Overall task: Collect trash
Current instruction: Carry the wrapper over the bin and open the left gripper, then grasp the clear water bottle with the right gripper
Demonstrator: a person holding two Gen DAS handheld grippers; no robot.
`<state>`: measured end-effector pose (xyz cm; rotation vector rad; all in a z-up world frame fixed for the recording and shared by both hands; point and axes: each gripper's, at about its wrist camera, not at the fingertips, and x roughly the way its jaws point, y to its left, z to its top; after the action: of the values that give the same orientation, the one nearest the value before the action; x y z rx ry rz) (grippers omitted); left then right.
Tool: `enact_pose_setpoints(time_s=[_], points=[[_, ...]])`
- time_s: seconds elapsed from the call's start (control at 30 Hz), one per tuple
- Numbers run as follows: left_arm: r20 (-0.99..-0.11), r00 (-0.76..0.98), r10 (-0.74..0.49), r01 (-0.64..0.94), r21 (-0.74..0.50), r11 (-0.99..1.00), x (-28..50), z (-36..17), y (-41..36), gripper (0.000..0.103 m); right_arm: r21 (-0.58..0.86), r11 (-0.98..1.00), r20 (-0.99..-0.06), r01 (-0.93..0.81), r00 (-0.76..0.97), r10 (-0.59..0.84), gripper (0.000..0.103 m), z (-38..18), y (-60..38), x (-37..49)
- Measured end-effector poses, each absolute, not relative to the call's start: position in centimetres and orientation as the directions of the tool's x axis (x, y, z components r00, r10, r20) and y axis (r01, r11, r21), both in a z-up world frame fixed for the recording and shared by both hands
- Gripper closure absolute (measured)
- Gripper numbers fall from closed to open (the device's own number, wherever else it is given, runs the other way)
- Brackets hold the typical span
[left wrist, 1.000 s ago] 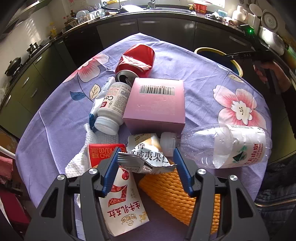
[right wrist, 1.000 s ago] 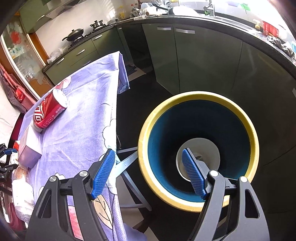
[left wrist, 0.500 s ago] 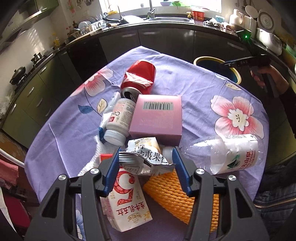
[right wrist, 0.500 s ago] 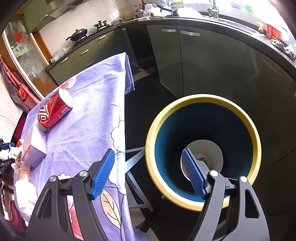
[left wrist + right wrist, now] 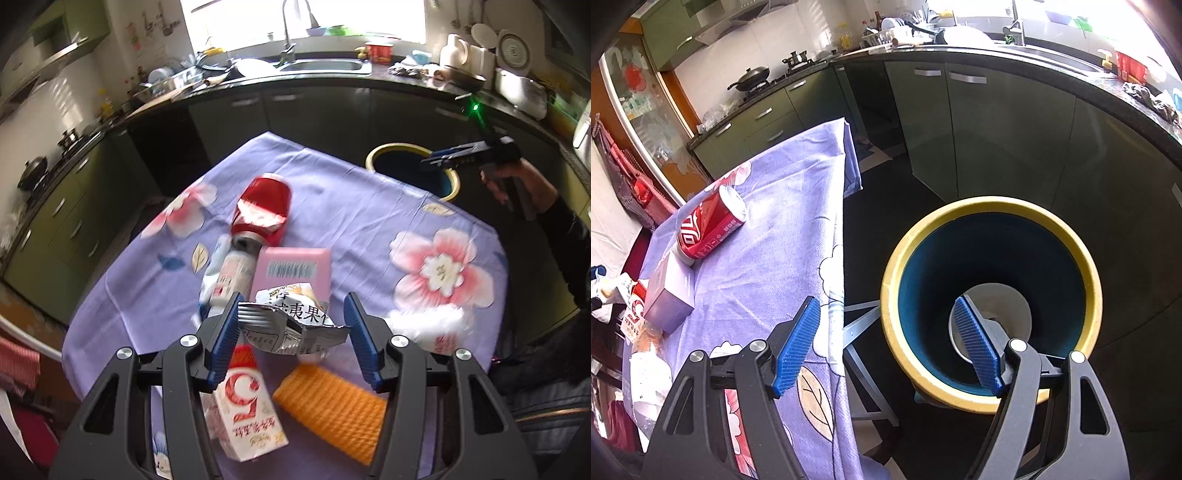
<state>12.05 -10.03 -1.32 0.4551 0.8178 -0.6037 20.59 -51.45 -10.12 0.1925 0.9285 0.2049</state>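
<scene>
My left gripper (image 5: 291, 325) is shut on a crumpled silver snack wrapper (image 5: 291, 321) and holds it above the trash pile on the purple flowered tablecloth (image 5: 354, 221). Below lie a red can (image 5: 262, 212), a white pill bottle (image 5: 229, 280), a pink box (image 5: 295, 266), a red-and-white carton (image 5: 247, 413), an orange foam net (image 5: 332, 406) and a clear plastic bottle (image 5: 428, 328). My right gripper (image 5: 886, 347) is open and empty, over the near rim of the yellow-rimmed blue bin (image 5: 993, 295). The bin (image 5: 410, 166) stands beyond the table's far right edge.
Dark kitchen cabinets and a counter with sink (image 5: 321, 66) curve behind the table. A metal stool frame (image 5: 864, 325) stands between table edge and bin. A white object (image 5: 1001, 310) lies at the bin's bottom. The can (image 5: 709, 229) and box (image 5: 670, 295) also show in the right wrist view.
My left gripper has risen and pulled back with the wrapper, so the pile looks smaller and farther below. The right gripper has shifted slightly; the bin sits more to the right in its view.
</scene>
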Motion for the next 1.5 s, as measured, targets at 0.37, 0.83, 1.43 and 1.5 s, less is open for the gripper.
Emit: enact_pose_setpoints(time_s=[0.37, 0.83, 1.43, 1.5], points=[[-0.783, 0.426, -0.453, 0.788, 0.075, 0.612, 14.4, 1.2, -19.5, 0.050, 0.245, 0.969, -0.742, -0.041, 0.635, 0.214, 0.029, -9.6, -56.2, 17.5], [-0.819, 0.219, -0.530, 0.928, 0.007, 0.372, 21.1, -3.9, -41.4, 0.049, 0.270, 0.952, -0.735, 0.146, 0.670, 0.106, 0.029, -10.6, -64.8, 11.6], [-0.740, 0.342, -0.579, 0.819, -0.066, 0.569, 20.6, -1.9, -35.9, 0.022, 0.294, 0.949, -0.761, 0.113, 0.629, 0.160, 0.028, -11.8, -62.7, 11.1], [-0.716, 0.384, -0.583, 0.782, -0.084, 0.617, 19.7, -0.9, -32.3, 0.020, 0.283, 0.956, -0.763, 0.072, 0.621, 0.179, 0.028, -11.3, -60.8, 11.5]])
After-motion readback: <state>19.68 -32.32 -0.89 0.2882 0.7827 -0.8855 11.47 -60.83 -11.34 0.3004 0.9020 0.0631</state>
